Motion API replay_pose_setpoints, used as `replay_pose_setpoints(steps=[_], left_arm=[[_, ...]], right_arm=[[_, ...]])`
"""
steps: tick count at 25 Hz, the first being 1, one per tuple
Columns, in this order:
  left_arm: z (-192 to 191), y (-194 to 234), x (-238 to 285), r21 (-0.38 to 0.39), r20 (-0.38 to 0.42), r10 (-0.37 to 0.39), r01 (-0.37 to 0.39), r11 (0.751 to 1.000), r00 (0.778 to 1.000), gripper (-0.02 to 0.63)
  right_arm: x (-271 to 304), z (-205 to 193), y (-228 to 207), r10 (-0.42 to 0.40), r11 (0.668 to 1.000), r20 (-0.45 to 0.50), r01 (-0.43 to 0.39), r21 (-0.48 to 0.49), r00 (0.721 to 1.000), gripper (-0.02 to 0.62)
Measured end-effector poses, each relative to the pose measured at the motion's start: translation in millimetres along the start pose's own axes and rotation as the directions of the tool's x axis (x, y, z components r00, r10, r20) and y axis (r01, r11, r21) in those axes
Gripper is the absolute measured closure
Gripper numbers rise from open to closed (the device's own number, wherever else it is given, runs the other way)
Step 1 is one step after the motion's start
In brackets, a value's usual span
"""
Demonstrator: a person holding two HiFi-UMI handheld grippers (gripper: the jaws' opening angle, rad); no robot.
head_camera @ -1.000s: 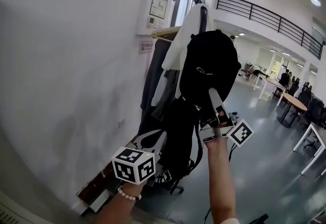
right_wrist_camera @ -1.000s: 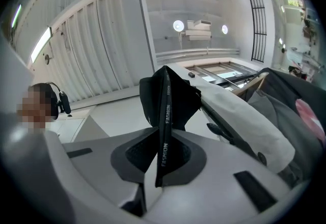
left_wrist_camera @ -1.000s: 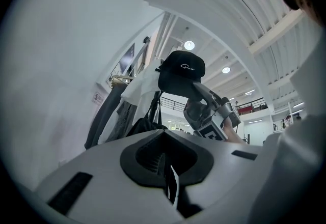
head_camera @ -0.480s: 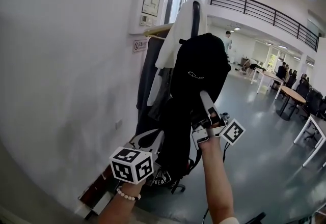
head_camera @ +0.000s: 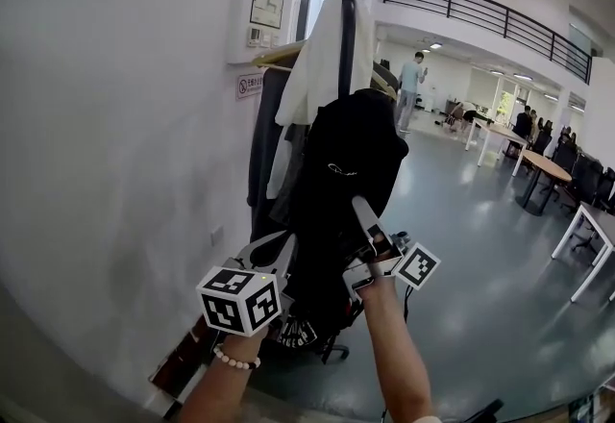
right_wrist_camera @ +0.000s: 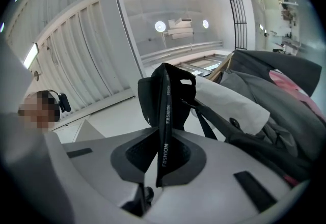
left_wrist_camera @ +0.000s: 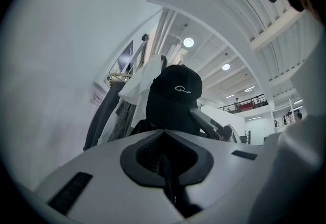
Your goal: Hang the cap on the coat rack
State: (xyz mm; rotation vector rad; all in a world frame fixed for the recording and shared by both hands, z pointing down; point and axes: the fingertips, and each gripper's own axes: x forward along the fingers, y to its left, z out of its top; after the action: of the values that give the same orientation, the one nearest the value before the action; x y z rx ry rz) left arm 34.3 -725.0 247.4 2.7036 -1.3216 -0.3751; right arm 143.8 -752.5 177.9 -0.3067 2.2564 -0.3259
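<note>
The black cap hangs in front of the coat rack, below the top of its dark pole. My right gripper points up under the cap and is shut on the cap's black back strap, printed "FASHION". The strap runs down between the jaws. From the left gripper view the cap shows its front with a white logo. My left gripper is lower and to the left, beside the hanging clothes, shut with nothing in it.
A white garment, a grey coat and a black bag hang on the rack. A white wall is close on the left. Tables and chairs stand far right, and a person stands in the distance.
My right gripper has come down with the cap, which now hangs lower against the rack's pole. The left gripper has hardly moved.
</note>
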Motion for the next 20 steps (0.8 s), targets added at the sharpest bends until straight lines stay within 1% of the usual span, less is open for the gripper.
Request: replay_pose_setpoints(steps=[8, 16, 20], left_arm=[[-10.1, -9.0, -1.6, -0.009, -0.011, -0.005, 0.005, 1.0, 1.0, 0.603], [-16.1, -11.8, -1.8, -0.021, -0.021, -0.009, 0.008, 1.0, 1.0, 0.603], [-21.5, -17.4, -7.7, -0.027, -0.029, -0.009, 0.008, 1.0, 1.0, 0.603]], right_arm=[[-34.2, -18.6, -8.3, -0.01, 0.999, 0.027, 0.009, 0.048, 1.0, 0.578], [-61.6, -38.7, -22.1, -0.043, 0.994, 0.035, 0.039, 0.101, 0.998, 0.578], [-72.5, -42.7, -18.7, -0.048, 0.993, 0.053, 0.042, 0.107, 0.997, 0.578]])
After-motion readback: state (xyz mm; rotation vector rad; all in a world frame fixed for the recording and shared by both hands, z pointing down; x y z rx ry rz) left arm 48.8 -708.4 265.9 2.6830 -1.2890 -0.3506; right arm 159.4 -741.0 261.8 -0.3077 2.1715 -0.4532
